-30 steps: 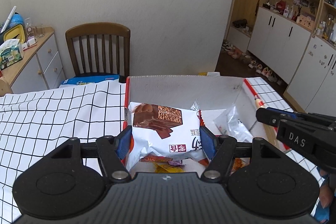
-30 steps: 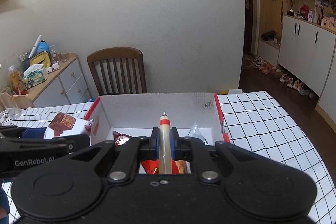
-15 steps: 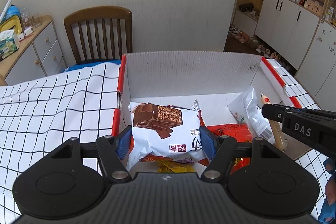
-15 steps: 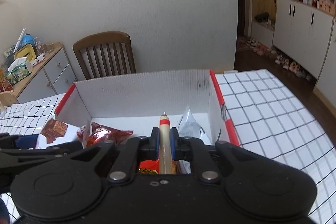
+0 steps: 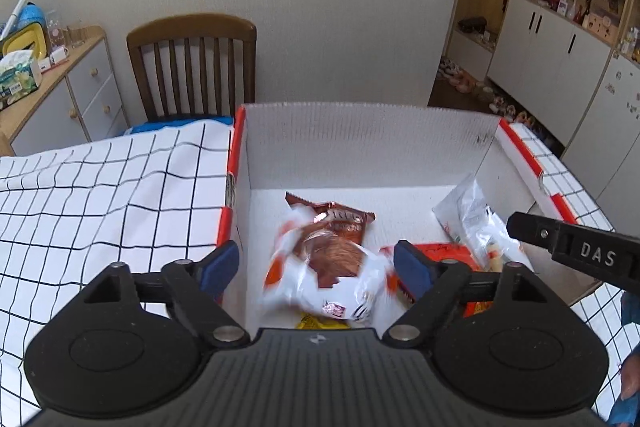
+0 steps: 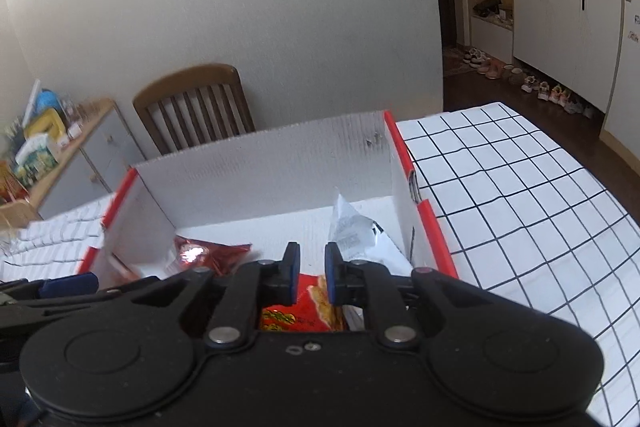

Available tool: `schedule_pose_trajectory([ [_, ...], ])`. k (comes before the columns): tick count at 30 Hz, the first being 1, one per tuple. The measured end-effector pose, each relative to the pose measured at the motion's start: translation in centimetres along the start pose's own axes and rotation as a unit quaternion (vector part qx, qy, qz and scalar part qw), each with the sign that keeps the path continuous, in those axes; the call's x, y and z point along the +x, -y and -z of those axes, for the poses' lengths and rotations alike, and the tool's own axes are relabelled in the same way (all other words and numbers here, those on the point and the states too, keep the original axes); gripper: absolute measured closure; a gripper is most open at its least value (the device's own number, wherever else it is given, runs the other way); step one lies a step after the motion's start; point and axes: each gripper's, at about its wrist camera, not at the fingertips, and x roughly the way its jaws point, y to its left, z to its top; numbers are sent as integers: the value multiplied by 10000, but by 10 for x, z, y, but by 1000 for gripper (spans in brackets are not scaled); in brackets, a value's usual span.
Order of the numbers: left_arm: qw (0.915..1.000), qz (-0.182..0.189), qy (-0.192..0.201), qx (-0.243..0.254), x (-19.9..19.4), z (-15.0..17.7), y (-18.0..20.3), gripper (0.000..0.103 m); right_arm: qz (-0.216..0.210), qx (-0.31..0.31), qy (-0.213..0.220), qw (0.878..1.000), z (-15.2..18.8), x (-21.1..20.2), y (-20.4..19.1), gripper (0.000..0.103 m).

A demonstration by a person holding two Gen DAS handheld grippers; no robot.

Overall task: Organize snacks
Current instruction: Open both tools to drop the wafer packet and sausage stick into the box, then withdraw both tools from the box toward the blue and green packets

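White corrugated plastic, edged in red, forms the box (image 5: 360,147) on the checked tablecloth (image 5: 100,195) where the snacks are being gathered. A second ago the left gripper (image 5: 318,263) was clamped on a white chocolate-wafer packet (image 5: 324,267) above the box. Now its blue pads are swinging apart and clear of the packet, which shows only as a blur between them, over a brown foil packet (image 5: 340,219) on the box floor.

The right gripper (image 6: 312,267) has changed too. Its pads pinched a cream-coloured stick with a red band a moment earlier; they now stand a narrow gap apart with nothing between them. A pale shape (image 5: 494,253) beside the clear plastic bag (image 5: 468,211) at the box's right side may be that stick, though it is too small to tell. Both grippers sit lower over the box than before.

A red snack packet (image 6: 316,303) lies below the right gripper, largely hidden by the tool's body, as is a yellow scrap under the wafer packet. A wooden chair (image 5: 192,63) stands behind the table.
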Motion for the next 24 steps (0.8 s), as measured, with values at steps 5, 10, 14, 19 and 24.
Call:
schedule_pose_trajectory([
  [5, 10000, 6, 43, -46, -11, 3, 1, 17, -81, -52, 142, 9999, 1, -15, 3, 68],
  [10, 9999, 26, 114, -59, -26, 8, 0, 17, -85, -285, 432, 9986, 6, -38, 0, 1],
  [14, 9999, 89, 108, -101, -41, 12, 0, 9, -27, -493, 515, 9974, 14, -56, 0, 1],
  [19, 9994, 178, 296, -24, -69, 23, 4, 0, -54, -674, 615, 9958, 27, -81, -1, 0],
  [24, 9991, 285, 302, 41, -95, 35, 7, 0, -79, -840, 845, 9928, 46, -113, -2, 0],
])
